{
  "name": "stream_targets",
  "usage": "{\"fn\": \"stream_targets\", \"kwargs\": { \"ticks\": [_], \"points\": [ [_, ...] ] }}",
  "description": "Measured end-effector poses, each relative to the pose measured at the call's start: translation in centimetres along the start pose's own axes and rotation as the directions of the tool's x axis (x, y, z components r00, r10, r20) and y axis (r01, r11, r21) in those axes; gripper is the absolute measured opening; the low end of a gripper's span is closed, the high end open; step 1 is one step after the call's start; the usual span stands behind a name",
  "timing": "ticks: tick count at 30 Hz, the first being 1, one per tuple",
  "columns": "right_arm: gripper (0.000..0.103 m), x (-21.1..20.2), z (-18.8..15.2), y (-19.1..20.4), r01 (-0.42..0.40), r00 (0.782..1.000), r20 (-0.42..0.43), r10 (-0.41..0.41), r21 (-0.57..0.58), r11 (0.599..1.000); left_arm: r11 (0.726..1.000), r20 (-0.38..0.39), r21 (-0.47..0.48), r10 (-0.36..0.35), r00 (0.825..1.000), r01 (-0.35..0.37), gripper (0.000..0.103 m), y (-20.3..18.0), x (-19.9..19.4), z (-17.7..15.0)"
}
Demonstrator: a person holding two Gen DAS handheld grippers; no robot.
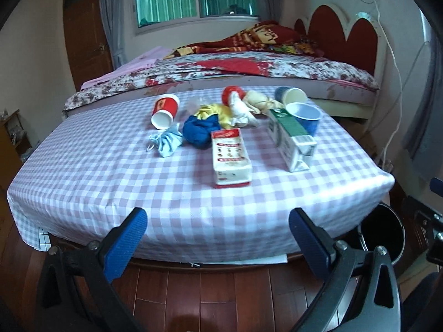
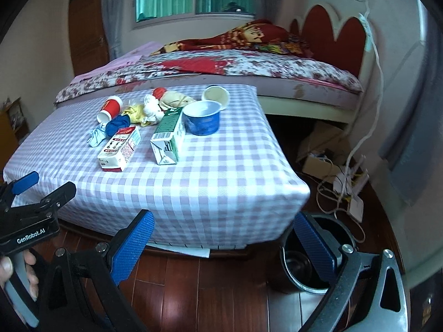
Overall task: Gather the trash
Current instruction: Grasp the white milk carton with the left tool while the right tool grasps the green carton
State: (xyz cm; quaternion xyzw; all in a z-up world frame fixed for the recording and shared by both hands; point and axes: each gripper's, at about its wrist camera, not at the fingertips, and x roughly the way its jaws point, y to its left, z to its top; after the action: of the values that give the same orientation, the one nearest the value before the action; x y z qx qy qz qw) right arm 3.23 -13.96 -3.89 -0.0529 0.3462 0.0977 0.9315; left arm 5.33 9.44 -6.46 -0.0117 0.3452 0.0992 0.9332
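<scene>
Trash lies on a table under a lilac checked cloth (image 1: 110, 182): a red paper cup (image 1: 164, 110) on its side, a pale blue face mask (image 1: 166, 145), a blue crumpled wad (image 1: 200, 132), a red-and-white carton (image 1: 231, 157), a green-and-white carton (image 1: 292, 138), a blue cup (image 1: 304, 116) and yellow, white and beige wads behind them. My left gripper (image 1: 218, 221) is open before the table's near edge, holding nothing. My right gripper (image 2: 224, 221) is open too, near the front right corner. Its right finger hangs over a black bin (image 2: 293, 276) on the floor.
A bed (image 1: 249, 66) with floral bedding stands right behind the table. Cables and a cardboard box (image 2: 321, 163) clutter the floor to the table's right. A hand (image 2: 8, 271) holds the left gripper's handle low on the left in the right wrist view. The floor is dark wood.
</scene>
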Motion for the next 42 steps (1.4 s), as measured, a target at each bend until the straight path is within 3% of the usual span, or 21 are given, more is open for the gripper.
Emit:
{"fn": "stream_targets", "kwargs": {
  "ticks": [6,12,16,20,24,27,39,42],
  "points": [
    [0.099,3.0,1.5,0.6,-0.025,1.000,-0.001,0.025,-0.017,1.000,1.000,-0.002,-0.027,-0.011,1.000,0.011,0.102,-0.1,3.1,1.0],
    [0.097,6.8,2.6,1.7,-0.045,0.998,-0.036,0.043,-0.044,0.998,0.998,-0.022,-0.056,-0.038,0.999,0.037,0.095,-0.3,6.2,2.1],
    [0.094,8.5,3.1,2.3,-0.061,0.997,-0.054,0.058,-0.056,0.997,0.996,-0.046,-0.074,-0.049,0.998,0.046,0.086,0.1,7.9,2.5],
    [0.091,10.0,3.8,2.6,-0.083,0.995,-0.066,0.079,-0.055,0.995,0.996,-0.060,-0.071,-0.054,0.997,0.050,0.084,0.1,9.1,2.7],
    [0.091,10.8,4.4,3.3,-0.110,0.992,-0.066,0.105,-0.069,0.992,0.996,-0.073,-0.065,-0.064,0.995,0.059,0.071,0.1,10.2,3.0],
    [0.091,11.6,4.6,4.1,-0.127,0.990,-0.073,0.121,-0.086,0.988,0.994,-0.082,-0.070,-0.088,0.993,0.082,0.053,0.4,11.0,3.1],
    [0.089,14.8,6.1,6.9,-0.185,0.981,-0.080,0.177,-0.102,0.978,0.993,-0.031,-0.053,-0.106,0.994,0.104,0.051,1.5,10.2,3.7],
    [0.077,16.0,6.6,7.0,-0.193,0.979,-0.091,0.185,-0.089,0.977,0.993,-0.030,-0.050,-0.106,0.994,0.104,0.051,1.4,10.1,3.7]
  ]
}}
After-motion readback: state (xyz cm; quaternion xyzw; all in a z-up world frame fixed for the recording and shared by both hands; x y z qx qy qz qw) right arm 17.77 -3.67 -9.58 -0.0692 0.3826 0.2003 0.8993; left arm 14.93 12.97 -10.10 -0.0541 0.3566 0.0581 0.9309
